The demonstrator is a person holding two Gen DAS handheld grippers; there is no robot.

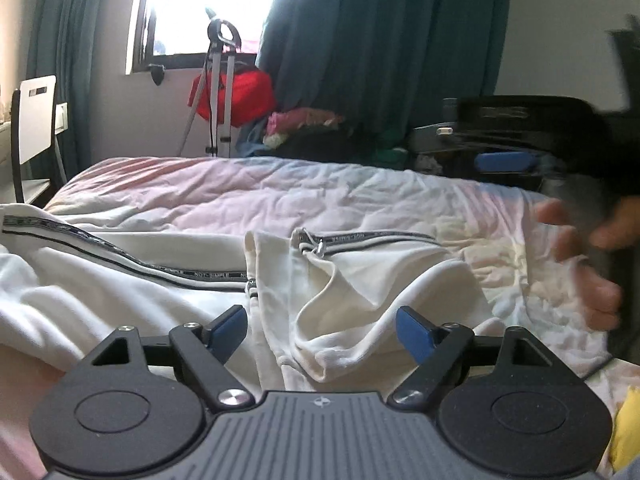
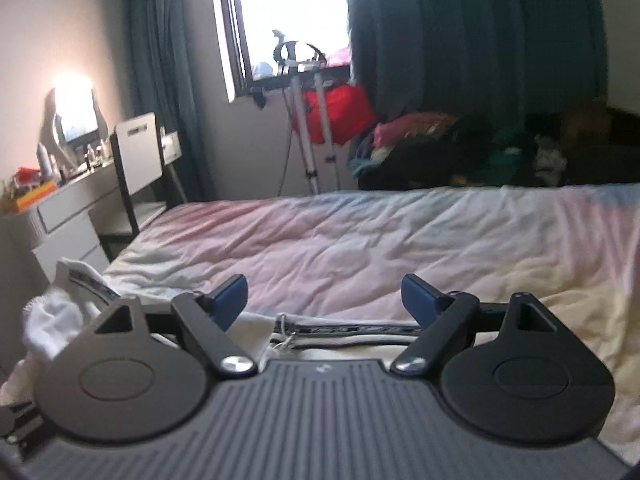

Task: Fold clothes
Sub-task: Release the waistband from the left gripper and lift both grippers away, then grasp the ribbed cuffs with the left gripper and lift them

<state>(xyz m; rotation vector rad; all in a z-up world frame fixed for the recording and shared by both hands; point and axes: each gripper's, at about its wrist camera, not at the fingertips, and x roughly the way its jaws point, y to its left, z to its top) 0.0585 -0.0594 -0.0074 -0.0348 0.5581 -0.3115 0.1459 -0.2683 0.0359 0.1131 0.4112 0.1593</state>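
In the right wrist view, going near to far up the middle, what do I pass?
Right claw, open → white garment with striped zipper tape → pink quilt → clothes pile → teal curtain.

Both tongs look alike: the left tongs and right tongs have blue pads on black jointed arms, silver screws at the pivots, round black side housings and a ribbed grey body. A bare-skinned hand shows blurred.
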